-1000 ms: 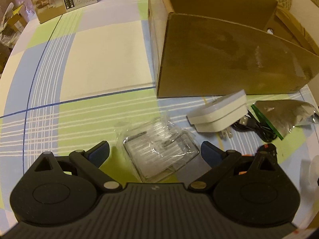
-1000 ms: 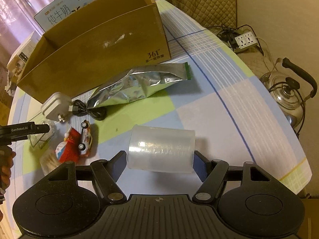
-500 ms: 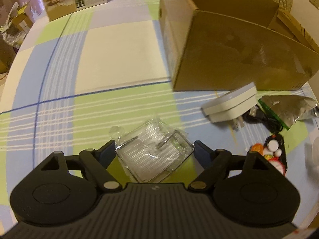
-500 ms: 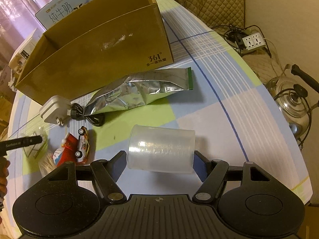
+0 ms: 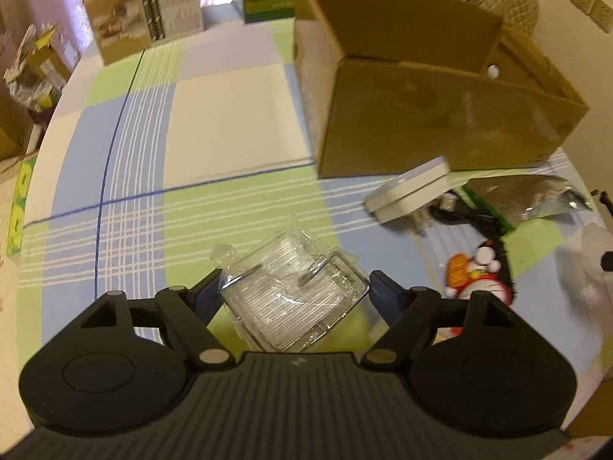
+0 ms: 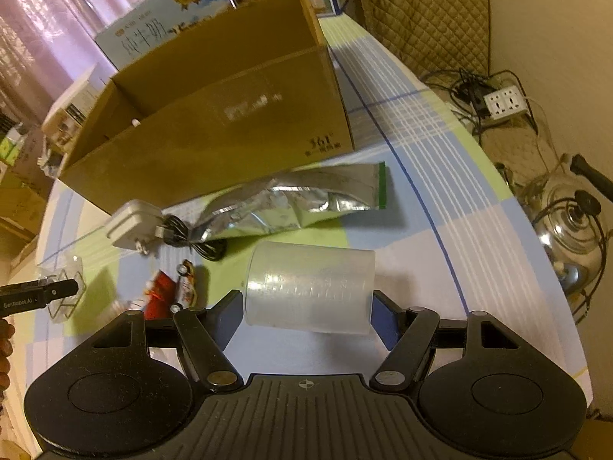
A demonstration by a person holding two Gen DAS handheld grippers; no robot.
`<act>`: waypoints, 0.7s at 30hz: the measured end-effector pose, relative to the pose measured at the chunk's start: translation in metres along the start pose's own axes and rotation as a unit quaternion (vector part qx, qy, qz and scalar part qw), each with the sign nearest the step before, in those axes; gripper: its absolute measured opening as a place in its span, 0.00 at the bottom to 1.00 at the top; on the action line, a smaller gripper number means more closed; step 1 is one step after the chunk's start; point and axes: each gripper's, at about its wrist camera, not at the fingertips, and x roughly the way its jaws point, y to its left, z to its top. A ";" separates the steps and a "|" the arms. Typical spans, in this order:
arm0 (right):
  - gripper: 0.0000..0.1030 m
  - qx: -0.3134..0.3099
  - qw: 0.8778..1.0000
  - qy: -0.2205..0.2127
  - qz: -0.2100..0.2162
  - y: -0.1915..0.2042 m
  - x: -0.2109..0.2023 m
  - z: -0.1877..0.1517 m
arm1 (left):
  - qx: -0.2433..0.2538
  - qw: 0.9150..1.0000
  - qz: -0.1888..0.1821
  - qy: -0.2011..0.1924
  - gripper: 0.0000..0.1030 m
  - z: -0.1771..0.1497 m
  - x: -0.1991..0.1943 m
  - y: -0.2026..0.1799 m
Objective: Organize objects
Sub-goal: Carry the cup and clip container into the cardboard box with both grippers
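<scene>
Angling steeply downward, left gripper [image 5: 294, 295] has just closed onto a clear ribbed plastic case [image 5: 293, 301], lower centre; right gripper [image 6: 306, 312] clamps a translucent graduated plastic cup [image 6: 310, 287] sideways, centre frame.

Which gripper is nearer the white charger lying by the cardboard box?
Left. The left gripper, shut on a clear plastic case, sits just before the white charger; the right gripper, holding the measuring cup, is further off.

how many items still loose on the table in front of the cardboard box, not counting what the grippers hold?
3: a white charger with its black cable, nearest the box; a foil bag beside it; a small toy car pack nearer the grippers. More may be hidden.
</scene>
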 end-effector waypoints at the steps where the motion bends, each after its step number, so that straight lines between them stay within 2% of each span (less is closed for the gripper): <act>1: 0.66 -0.001 1.000 -0.003 0.003 0.000 -0.003 0.001 | 0.002 1.000 -0.003 -0.004 0.75 0.001 -0.004 -0.003; 14: 0.66 -0.029 0.997 -0.056 0.041 0.008 -0.040 0.022 | 0.037 0.996 -0.045 -0.063 0.75 0.030 -0.055 -0.047; 21: 0.66 -0.058 0.993 -0.081 0.059 0.013 -0.048 0.044 | 0.054 0.993 -0.055 -0.088 0.75 0.057 -0.064 -0.073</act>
